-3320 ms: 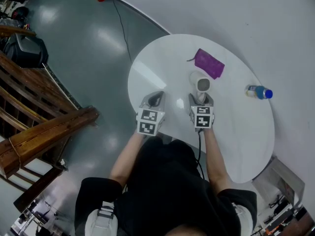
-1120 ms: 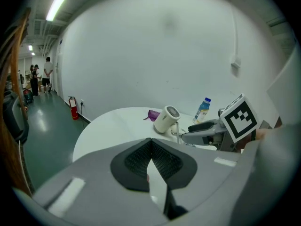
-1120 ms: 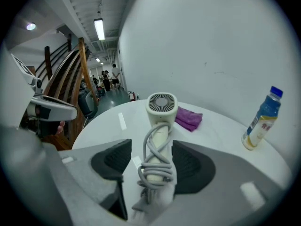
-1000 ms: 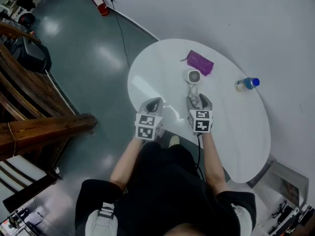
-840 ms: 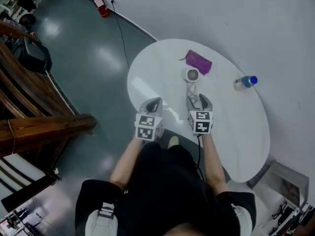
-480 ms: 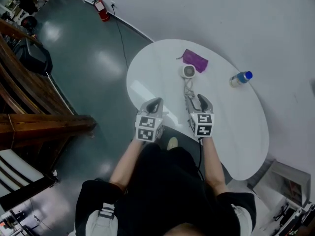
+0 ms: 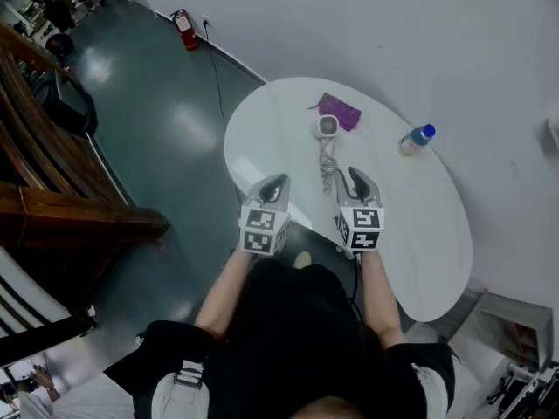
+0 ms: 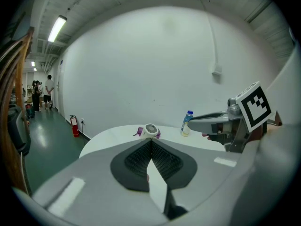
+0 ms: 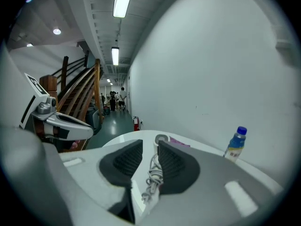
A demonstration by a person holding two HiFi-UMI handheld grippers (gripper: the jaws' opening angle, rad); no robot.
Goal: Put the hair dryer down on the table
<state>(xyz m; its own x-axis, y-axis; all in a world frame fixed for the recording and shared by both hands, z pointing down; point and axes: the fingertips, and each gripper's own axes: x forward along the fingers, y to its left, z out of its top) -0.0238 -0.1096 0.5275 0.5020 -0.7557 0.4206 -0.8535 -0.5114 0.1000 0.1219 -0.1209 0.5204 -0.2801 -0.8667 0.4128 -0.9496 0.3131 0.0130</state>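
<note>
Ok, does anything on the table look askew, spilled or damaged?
Nothing stands out: the hair dryer rests on the table near the purple pouch, its cord bunched loosely, and the bottle stands upright.

Bare table [image 7: 419, 225] near right; hair dryer [image 7: 327, 127], pouch [image 7: 340, 111], bottle [image 7: 416, 139] block the far side.

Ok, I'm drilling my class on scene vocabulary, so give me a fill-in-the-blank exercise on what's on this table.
The hair dryer has its ____ lying bunched on the table.
The pouch beside the hair dryer is ____.
The bottle has a ____ cap.
Missing words: cord; purple; blue.
</note>
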